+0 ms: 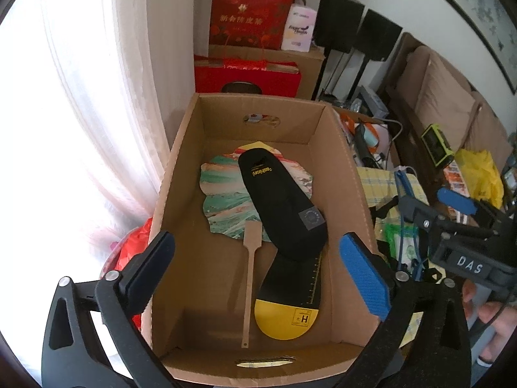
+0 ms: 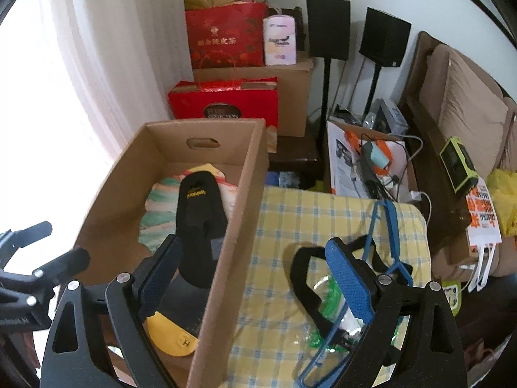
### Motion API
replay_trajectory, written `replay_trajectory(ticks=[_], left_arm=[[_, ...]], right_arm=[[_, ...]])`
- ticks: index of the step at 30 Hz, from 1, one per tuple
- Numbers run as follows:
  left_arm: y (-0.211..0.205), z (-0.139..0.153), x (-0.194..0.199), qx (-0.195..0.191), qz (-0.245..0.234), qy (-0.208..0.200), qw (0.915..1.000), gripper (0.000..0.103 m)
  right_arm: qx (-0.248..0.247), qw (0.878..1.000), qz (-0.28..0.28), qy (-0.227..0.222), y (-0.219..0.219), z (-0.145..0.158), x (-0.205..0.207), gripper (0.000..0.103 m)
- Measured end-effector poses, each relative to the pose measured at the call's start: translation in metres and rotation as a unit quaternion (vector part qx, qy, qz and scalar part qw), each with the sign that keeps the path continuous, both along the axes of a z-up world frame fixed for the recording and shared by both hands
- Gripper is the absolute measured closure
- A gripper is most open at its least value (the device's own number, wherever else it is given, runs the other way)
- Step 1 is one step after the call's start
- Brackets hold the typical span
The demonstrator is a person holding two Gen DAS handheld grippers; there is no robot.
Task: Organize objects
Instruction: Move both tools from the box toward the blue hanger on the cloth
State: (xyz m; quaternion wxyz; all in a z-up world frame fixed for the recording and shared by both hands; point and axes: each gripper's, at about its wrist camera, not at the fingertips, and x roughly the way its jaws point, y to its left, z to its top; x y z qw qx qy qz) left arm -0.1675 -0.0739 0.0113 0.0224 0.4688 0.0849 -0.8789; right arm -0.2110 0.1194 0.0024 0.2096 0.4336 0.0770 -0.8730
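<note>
An open cardboard box (image 1: 342,161) holds a marbled paper fan (image 1: 223,194) with a wooden handle. A black insole (image 1: 281,200) lies across the fan, over a second insole with a yellow heel (image 1: 287,317). My left gripper (image 1: 258,274) hangs open above the box's near end, nothing between its fingers. My right gripper (image 2: 255,278) is open too, straddling the box's right wall (image 2: 239,213), with one finger above the box and the other above the cloth. Below it a blue hanger (image 2: 391,226) and a clear pouch with a black strap (image 2: 300,278) lie on a yellow checked cloth (image 2: 290,213).
Red gift bags (image 2: 226,35) and cartons are stacked behind the box, with two black speakers (image 2: 328,26) on stands. A carton of cables (image 2: 371,161) sits behind the cloth. To the right are a sofa (image 2: 468,106), a green device (image 2: 458,165) and a yellow bag (image 1: 481,174). A bright curtain hangs at the left.
</note>
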Motion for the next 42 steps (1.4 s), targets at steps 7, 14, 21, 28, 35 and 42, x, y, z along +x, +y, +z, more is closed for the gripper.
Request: replay_trajectory(ticks=[7,14,21,28,35,42], left_arm=[[0.012,0.004,0.004,-0.006,-0.007,0.007,0.9999,0.000],[0.031,0.004,0.008,-0.018,-0.016,0.016,0.9996,0.000],[0.056,0.004,0.012,-0.028,-0.033,0.020,0.9989,0.000],[0.079,0.004,0.016,-0.018,-0.051,0.024,0.9983,0.000],[0.107,0.002,0.021,0.006,-0.092,0.029,0.9954,0.000],[0.143,-0.015,0.023,0.009,-0.127,0.018,0.9916,0.000]], right_arm=[[-0.006,1.000,-0.010,-0.005,0.017,-0.001,0.008,0.001],[-0.006,1.000,-0.019,-0.002,0.037,0.000,0.017,0.000],[-0.002,1.000,-0.028,0.002,0.059,-0.001,0.024,0.000],[-0.004,0.999,-0.036,0.004,0.080,0.000,0.030,0.000],[-0.004,0.998,-0.057,0.004,0.119,0.000,0.031,0.000],[0.002,0.995,-0.097,-0.005,0.167,-0.014,0.028,0.000]])
